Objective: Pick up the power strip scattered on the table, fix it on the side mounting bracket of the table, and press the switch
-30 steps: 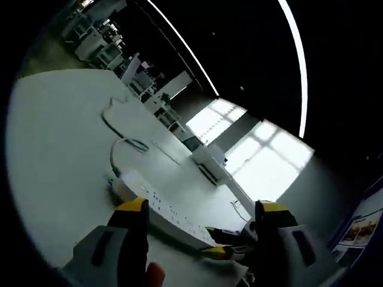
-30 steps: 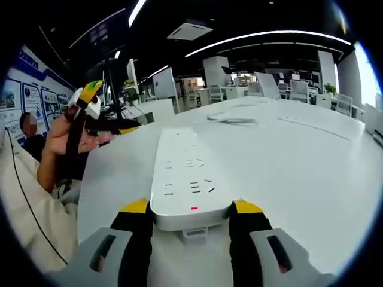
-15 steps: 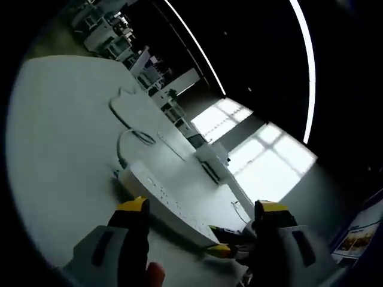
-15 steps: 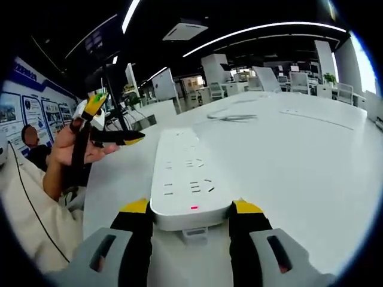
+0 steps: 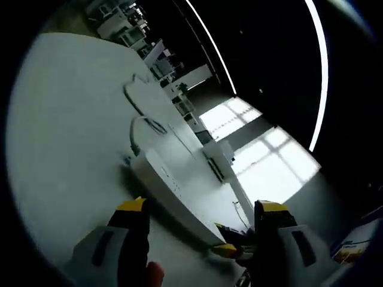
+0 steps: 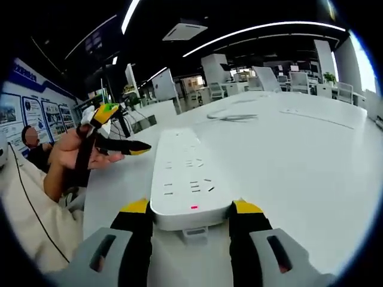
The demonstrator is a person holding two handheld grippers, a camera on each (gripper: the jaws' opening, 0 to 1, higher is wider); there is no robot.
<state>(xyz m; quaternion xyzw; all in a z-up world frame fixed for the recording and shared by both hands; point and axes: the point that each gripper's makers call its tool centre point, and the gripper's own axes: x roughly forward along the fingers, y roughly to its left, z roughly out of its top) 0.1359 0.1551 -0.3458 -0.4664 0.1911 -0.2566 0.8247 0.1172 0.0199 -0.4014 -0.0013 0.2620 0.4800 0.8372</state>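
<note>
Here, one power strip (image 6: 187, 179) sits clamped in the right hand-held gripper (image 6: 190, 210); the left hand-held gripper (image 5: 203, 209) gapes.

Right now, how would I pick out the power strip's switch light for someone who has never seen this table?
Start at the big white table, then find the long white power strip whose near end sits between the right gripper jaws. On its top face, just ahead of the jaws, is a small red light; the marks beyond it are dark socket slots, so it is the only red spot.
</note>
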